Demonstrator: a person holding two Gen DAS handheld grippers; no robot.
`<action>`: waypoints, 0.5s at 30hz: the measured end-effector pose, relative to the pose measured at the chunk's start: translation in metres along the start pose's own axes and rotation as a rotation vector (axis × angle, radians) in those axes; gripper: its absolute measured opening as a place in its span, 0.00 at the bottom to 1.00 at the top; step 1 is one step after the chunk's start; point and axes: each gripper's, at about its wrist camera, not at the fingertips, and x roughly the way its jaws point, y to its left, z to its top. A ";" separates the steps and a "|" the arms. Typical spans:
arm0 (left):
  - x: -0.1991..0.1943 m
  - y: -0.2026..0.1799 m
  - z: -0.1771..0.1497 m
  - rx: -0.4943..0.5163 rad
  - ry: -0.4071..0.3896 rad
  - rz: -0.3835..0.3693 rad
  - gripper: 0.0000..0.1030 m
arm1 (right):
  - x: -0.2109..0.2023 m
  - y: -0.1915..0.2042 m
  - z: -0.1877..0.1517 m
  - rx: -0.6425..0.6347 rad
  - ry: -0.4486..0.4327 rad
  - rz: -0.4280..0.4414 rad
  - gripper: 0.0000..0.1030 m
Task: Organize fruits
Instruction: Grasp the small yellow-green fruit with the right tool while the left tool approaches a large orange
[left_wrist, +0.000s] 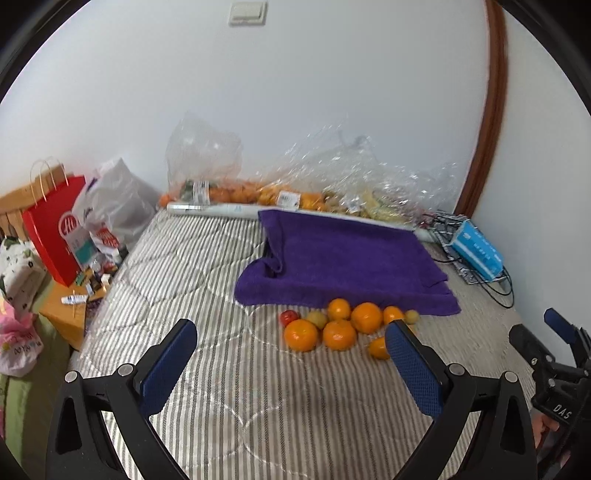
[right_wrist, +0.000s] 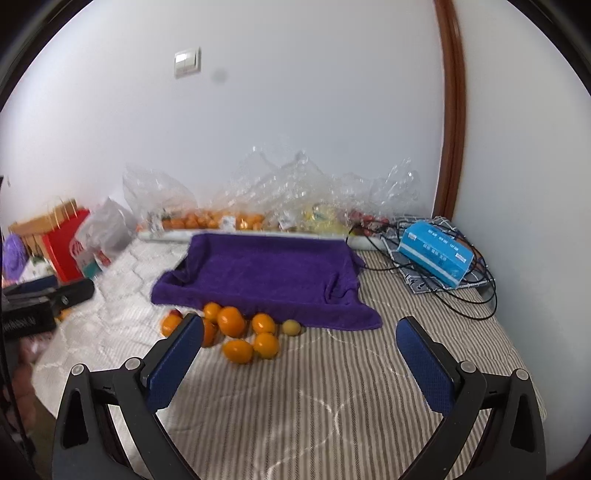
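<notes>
Both grippers hover over a quilted, grey-and-white striped mattress (left_wrist: 207, 280), jaws spread wide and empty: the left gripper (left_wrist: 291, 363) and the right gripper (right_wrist: 301, 360) each show black plastic arms tipped with blue, dimpled rubber pads. Ahead lies a cluster of round, glossy oranges (left_wrist: 338, 328) with a small red fruit (left_wrist: 289, 316) and two pale yellowish ones, touching one another at the front edge of a plush purple towel (left_wrist: 343, 262). Behind it, crinkled clear plastic bags (left_wrist: 332, 166) hold more fruit against the wall. A blue tissue box (right_wrist: 436, 256) rests on tangled black cables.
</notes>
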 end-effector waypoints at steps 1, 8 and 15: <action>0.008 0.003 0.000 -0.008 0.018 0.003 0.99 | 0.010 0.000 -0.002 0.000 0.012 0.000 0.99; 0.059 0.019 -0.007 0.000 0.089 0.053 0.83 | 0.088 -0.009 -0.018 0.061 0.164 0.076 0.83; 0.097 0.029 -0.006 0.019 0.141 0.039 0.80 | 0.148 -0.018 -0.029 0.076 0.254 0.100 0.57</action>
